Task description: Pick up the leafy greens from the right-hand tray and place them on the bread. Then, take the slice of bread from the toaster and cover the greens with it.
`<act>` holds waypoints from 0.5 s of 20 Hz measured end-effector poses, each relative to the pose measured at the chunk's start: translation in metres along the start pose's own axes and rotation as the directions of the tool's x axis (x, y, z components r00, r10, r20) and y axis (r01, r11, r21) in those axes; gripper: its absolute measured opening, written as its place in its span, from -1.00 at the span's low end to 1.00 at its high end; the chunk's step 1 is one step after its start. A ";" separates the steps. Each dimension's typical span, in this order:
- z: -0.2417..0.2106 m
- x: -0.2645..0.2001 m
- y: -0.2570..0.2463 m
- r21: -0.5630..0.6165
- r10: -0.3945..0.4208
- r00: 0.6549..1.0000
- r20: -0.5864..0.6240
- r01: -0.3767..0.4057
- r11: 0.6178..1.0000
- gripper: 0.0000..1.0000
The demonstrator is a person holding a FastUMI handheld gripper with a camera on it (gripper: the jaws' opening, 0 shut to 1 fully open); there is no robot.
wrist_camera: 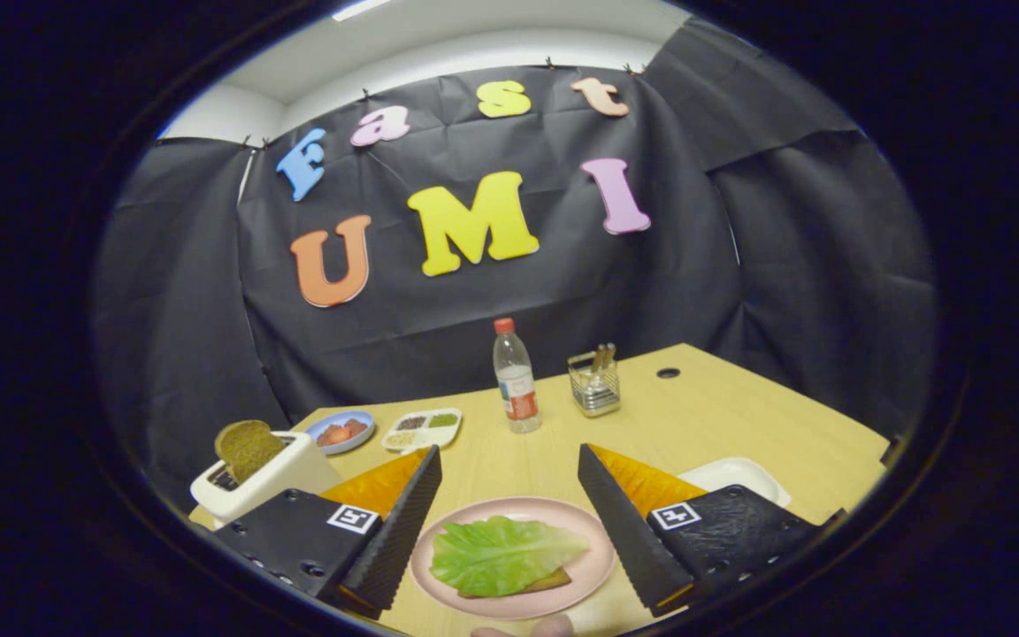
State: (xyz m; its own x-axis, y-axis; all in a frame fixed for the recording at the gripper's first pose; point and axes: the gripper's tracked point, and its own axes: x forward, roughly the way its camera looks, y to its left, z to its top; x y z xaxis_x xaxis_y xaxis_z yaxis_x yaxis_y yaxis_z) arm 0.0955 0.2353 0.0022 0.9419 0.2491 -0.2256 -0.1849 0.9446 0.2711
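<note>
The claw (509,522) stands with its fingers wide apart and nothing between the pads, hovering over the near side of the table (713,416). Between the two fingers, just below them, sits a pink plate (593,566). On the plate lies a slice of bread (554,582), almost fully covered by the leafy greens (496,553), one flat leaf spread across it; only a brown corner of the bread shows at the leaf's right side. Just nearer than the plate, a fingertip (545,626) of a person peeks in.

Right of the plate, partly behind the right finger, is a white tray (744,473). Left of the plate, beyond the left finger, stands a white toaster (275,478) with a dark slice of toast (247,449) sticking up out of its slot.

Farther from the plate, past the toaster, rest a small blue dish (341,431) and a divided white dish (424,428). Beyond the plate, straight ahead, a clear bottle (516,376) with a red cap stands upright, with a metal holder (594,382) to its right.
</note>
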 end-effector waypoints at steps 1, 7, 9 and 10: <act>0.007 -0.005 0.019 -0.010 0.025 1.000 0.015 -0.024 1.000 0.91; 0.021 -0.015 0.129 -0.074 0.093 0.995 0.040 -0.090 0.993 0.91; 0.012 -0.012 0.168 -0.093 0.130 0.991 0.034 -0.127 0.988 0.91; 0.006 -0.012 0.186 -0.088 0.144 0.989 0.030 -0.141 0.986 0.91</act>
State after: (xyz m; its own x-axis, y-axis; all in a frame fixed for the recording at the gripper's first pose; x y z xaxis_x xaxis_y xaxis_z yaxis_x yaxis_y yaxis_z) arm 0.0514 0.4063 0.0612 0.9133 0.3763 -0.1561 -0.3400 0.9152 0.2165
